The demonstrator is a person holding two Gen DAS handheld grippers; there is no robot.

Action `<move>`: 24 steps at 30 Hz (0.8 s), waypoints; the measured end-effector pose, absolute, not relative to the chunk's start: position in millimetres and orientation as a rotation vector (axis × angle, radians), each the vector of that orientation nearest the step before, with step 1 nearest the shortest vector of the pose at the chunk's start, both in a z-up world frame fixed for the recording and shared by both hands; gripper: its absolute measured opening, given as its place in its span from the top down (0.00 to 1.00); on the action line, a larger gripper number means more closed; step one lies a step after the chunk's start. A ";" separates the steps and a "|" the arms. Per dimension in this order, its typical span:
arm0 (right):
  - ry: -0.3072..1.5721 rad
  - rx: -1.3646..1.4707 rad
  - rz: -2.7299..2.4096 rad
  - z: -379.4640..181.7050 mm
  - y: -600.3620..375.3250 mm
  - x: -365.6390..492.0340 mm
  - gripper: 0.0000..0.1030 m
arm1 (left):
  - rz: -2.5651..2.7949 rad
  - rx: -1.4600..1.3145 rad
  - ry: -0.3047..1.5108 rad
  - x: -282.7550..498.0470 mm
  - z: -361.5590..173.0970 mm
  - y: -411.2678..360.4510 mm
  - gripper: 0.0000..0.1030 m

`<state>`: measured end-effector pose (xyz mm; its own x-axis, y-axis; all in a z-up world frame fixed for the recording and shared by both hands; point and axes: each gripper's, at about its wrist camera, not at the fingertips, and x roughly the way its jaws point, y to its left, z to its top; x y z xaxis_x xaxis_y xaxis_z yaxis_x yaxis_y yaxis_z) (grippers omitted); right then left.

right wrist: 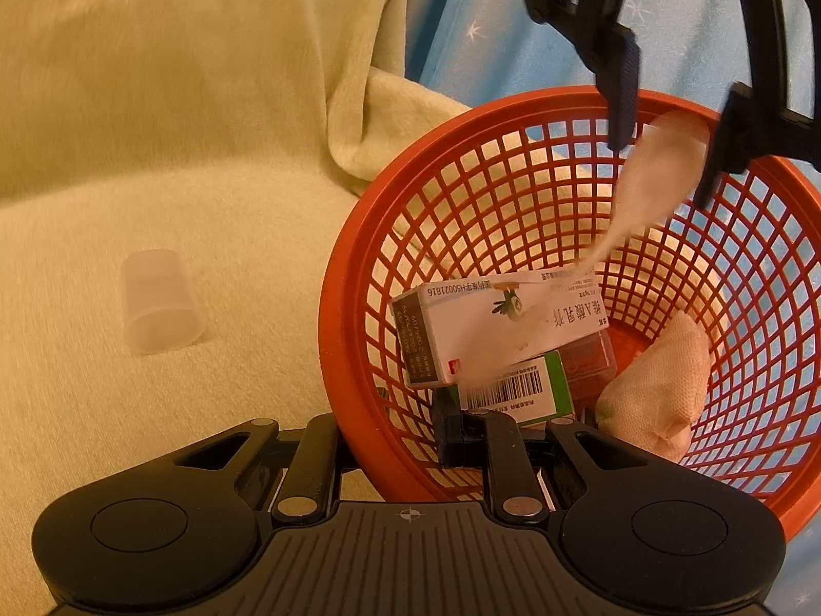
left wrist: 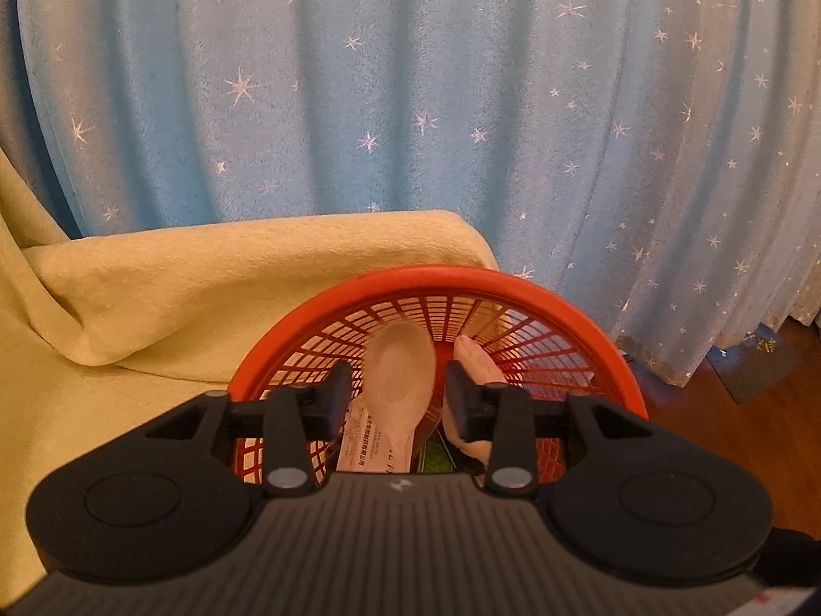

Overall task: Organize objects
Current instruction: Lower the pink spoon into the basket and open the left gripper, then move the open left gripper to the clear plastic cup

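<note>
Translucent plastic spoon (left wrist: 403, 385) is over the red mesh basket (left wrist: 436, 277), blurred in the right wrist view (right wrist: 651, 190), so probably dropping or just let go. Bowl end is uppermost, between the left tongs (left wrist: 397, 392); handle trails down toward the boxes below. Long axis runs roughly along the line the tongs point, steeply downward into the basket.

Left tongs: partly open. Both pads (left wrist: 333, 390) stand clear of the spoon bowl, a gap on each side. No grip on anything.

Right tongs (right wrist: 451, 434): nearly closed over the near rim of the basket. Looks like a pinch on the mesh wall to steady it; contact itself is partly hidden by the finger.

Basket contents: white medicine box (right wrist: 492, 328), green-edged box with barcode (right wrist: 518, 390) under it, beige cloth pouch (right wrist: 657, 390) against the right wall.

Outside the basket: clear plastic cup (right wrist: 159, 303) lying on its side on the yellow blanket (right wrist: 205, 205), well apart from the basket, to its left. Blue starred curtain (left wrist: 410, 102) behind.

Judgement: spoon placement is about finished. The cup is the only loose item in view; the left tongs are free, so they are the likely choice for it, reaching left across the blanket.
</note>
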<state>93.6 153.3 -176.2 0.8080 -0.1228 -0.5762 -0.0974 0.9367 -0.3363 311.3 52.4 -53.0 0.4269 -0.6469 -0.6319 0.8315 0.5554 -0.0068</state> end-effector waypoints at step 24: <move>0.633 -0.360 -0.015 -177.2 156.6 100.1 0.86 | -0.581 0.188 0.675 336.6 -62.7 198.1 0.64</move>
